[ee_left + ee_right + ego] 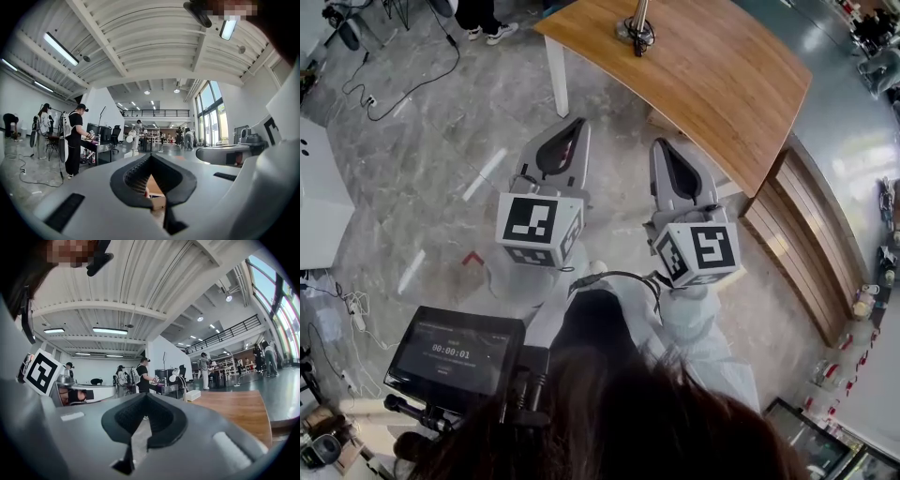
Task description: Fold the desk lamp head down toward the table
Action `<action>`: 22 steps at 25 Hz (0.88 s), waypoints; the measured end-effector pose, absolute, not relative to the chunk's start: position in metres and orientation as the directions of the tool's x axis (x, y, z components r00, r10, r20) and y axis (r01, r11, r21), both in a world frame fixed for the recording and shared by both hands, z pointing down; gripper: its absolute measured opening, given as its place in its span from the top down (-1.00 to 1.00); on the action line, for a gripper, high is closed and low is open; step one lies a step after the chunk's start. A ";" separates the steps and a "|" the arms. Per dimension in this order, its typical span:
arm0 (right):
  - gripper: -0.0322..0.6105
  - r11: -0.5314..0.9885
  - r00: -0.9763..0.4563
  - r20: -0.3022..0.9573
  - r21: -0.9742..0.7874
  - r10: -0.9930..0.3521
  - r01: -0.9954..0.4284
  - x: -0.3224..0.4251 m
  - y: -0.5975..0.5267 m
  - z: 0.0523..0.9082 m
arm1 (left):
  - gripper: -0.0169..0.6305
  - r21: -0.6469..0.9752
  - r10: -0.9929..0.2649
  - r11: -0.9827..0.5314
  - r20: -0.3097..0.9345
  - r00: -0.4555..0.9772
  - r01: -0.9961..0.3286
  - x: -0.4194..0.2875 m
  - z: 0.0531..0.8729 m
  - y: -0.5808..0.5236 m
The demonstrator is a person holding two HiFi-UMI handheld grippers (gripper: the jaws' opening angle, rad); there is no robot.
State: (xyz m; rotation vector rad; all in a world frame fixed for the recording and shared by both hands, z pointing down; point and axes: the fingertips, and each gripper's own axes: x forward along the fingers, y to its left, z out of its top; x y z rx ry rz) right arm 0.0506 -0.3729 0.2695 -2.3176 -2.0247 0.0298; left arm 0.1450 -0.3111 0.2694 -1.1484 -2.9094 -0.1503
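Observation:
The desk lamp [637,28] stands near the far edge of the curved wooden table [722,94]; only its base and stem show in the head view. In the right gripper view its white head [174,377] sits upright on a bent neck over the tabletop [234,408]. Both grippers hang level over the floor, short of the table and apart from the lamp. My left gripper [579,125] is shut with nothing held, and its jaws [151,157] meet at the tips. My right gripper [659,143] is shut and empty too, its tips [146,395] together.
A white table leg [560,80] stands just ahead of the left gripper. Slatted wooden steps [797,234] run along the right. A screen on a rig [455,352] sits at lower left, with cables [394,89] on the floor. Several people work at desks [75,140] in the background.

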 end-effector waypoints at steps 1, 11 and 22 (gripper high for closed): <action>0.89 -0.134 0.136 0.028 -0.067 0.990 0.989 0.048 -0.370 0.271 | 0.94 0.083 0.685 0.723 0.045 -0.727 0.686 0.145 0.272 -0.308; 0.89 -0.108 0.111 0.029 -0.086 0.993 0.990 0.049 -0.250 0.289 | 0.94 0.072 0.682 0.726 0.054 -0.729 0.684 0.164 0.290 -0.189; 0.89 0.163 -0.161 0.029 -0.107 0.987 0.981 0.000 -0.044 0.270 | 0.94 0.054 0.503 0.859 0.097 -0.859 0.510 0.131 0.276 0.041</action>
